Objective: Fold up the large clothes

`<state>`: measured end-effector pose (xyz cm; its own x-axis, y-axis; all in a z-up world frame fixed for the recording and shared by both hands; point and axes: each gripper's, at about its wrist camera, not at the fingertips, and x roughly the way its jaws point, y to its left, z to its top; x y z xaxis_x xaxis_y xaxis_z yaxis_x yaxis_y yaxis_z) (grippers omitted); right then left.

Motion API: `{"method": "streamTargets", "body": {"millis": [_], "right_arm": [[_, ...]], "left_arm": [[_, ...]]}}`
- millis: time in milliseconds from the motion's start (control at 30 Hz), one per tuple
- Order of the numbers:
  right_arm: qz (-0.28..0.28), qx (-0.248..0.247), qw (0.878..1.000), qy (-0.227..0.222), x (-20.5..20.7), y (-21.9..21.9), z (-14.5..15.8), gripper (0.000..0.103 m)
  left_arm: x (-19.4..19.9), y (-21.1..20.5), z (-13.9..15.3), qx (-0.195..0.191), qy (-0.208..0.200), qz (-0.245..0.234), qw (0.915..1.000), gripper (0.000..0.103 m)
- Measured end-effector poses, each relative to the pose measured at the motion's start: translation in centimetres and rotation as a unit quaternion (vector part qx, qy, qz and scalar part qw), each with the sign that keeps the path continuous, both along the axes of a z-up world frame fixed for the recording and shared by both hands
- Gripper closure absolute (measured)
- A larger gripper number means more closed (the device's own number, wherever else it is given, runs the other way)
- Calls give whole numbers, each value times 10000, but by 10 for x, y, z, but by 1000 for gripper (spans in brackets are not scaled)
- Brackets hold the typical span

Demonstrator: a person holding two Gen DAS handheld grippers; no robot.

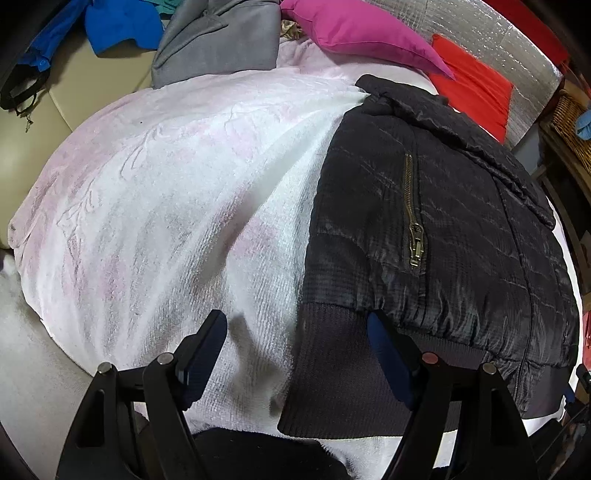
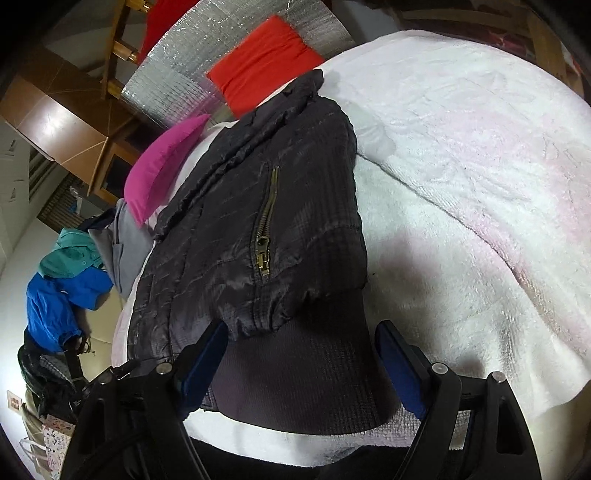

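Jacket [image 1: 424, 229] lies folded on the pale blanket [image 1: 166, 192], ribbed hem [image 2: 295, 376] nearest. Left gripper [image 1: 297, 354] hangs wide open at the hem's left corner; right gripper [image 2: 301, 362] gapes over the hem, gripping nothing. Danger: that slick quilted shell could slide loose if the jaws catch blanket pile instead.

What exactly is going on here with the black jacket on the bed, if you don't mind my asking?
A person holding a gripper in each hand is working on a black quilted jacket, which lies folded narrow on a white and pink blanket. Both grippers are open and hold nothing. The right gripper is poised over the ribbed hem, straddling it without pinching. The left gripper hovers at the hem's left edge, partly over the blanket. Other clothes lie heaped beyond a pink pillow.
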<state>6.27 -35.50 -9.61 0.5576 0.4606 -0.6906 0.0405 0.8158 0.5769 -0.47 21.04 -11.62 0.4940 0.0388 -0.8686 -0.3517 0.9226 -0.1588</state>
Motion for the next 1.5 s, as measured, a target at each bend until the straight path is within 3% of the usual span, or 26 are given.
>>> {"method": "streamTargets", "body": {"millis": [400,467,567,700,767,867,900,933,967,1033,1100,1200,1300,1433,1500], "right_arm": [[246,164,9995,127,7,1,-1,20],[235,169,9995,145,6,0,-1,33],[199,133,9995,199,5,-2,-3,50],[103,195,9993,292,6,-6,-7,48],[142,348,9989,295,9,-6,-8,35],[335,237,9985,363,13,0,-9,35],[395,182,9984,371,14,3,-8,37],[428,120,9982,407,15,4,-8,50],[447,117,9977,492,16,3,-11,75],[497,354,9966,555,16,-1,-14,86],[564,410,9963,492,15,-3,-9,87],[627,579,9961,225,12,-5,14,88],[757,435,9962,6,2,-4,40,88],[825,258,9962,107,-14,-13,42,90],[786,218,9963,254,-19,-22,31,91]], "left_arm": [[13,-3,0,-70,32,-120,9999,24],[15,-4,1,-120,-32,-140,9998,24],[18,-8,2,-83,-43,-295,9995,36],[24,-9,0,-121,17,-304,9995,37],[24,-7,-1,-204,59,-278,9994,33],[29,-9,-5,-186,169,-358,9990,32],[30,-11,-4,-144,156,-411,9989,36],[31,-14,-3,-95,117,-523,9985,45],[33,-18,-3,-22,133,-595,9981,62],[35,-19,-1,36,180,-614,9979,71],[33,-16,3,-57,171,-615,9979,79],[25,-12,16,-207,-15,-609,9979,83],[10,-12,28,-246,-184,-619,9976,86],[-15,-9,31,-604,-316,-598,9959,92],[-21,-15,24,-553,-281,-718,9955,91]]}}
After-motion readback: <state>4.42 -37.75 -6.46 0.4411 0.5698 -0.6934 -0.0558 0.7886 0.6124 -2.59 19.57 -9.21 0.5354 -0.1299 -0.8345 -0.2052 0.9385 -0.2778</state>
